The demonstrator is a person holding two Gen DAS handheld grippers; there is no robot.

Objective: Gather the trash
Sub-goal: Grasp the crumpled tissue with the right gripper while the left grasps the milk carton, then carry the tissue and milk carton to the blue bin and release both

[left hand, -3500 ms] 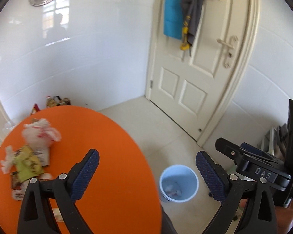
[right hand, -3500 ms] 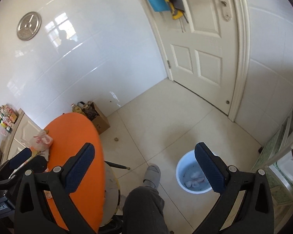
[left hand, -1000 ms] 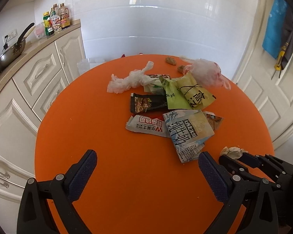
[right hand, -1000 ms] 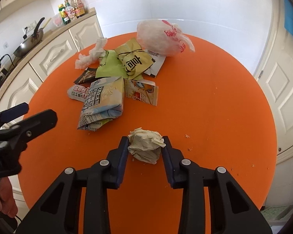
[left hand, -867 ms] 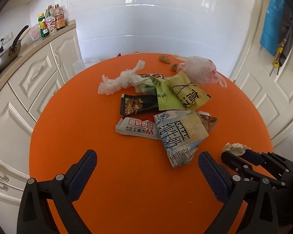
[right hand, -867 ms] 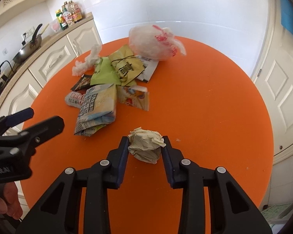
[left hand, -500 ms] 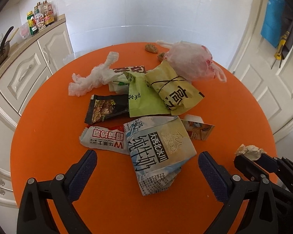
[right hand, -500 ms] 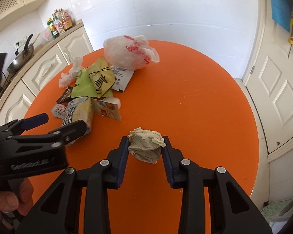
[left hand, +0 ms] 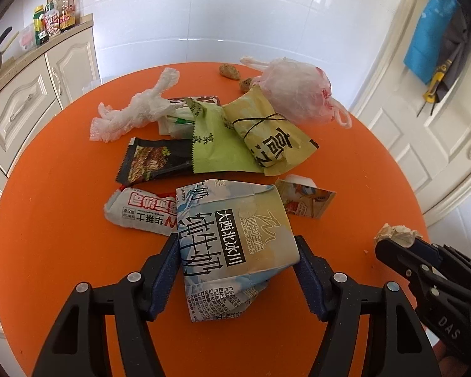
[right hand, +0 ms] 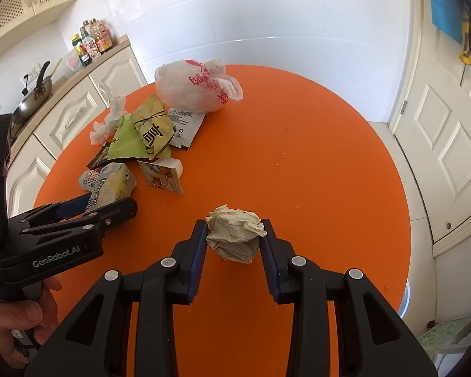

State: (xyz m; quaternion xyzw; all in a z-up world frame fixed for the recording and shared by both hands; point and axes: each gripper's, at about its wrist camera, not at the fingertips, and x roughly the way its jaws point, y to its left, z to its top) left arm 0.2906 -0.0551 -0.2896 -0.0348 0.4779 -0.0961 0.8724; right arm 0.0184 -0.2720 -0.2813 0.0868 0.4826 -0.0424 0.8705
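Left gripper (left hand: 237, 260) jaws just closed onto milk carton (left hand: 235, 238), long axis toward camera; right gripper (right hand: 234, 242) jaws clamp paper wad (right hand: 235, 237).

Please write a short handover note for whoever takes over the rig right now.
Right gripper: shut on a crumpled paper ball, held above the orange table.
Left gripper: jaws have just been closing around the flattened milk carton; pads are at its sides.
Left on the table: white plastic bag, yellow-green packet, green wrapper, dark wrapper, red-and-white wrapper, small carton, crumpled plastic glove.
Bin not in view.
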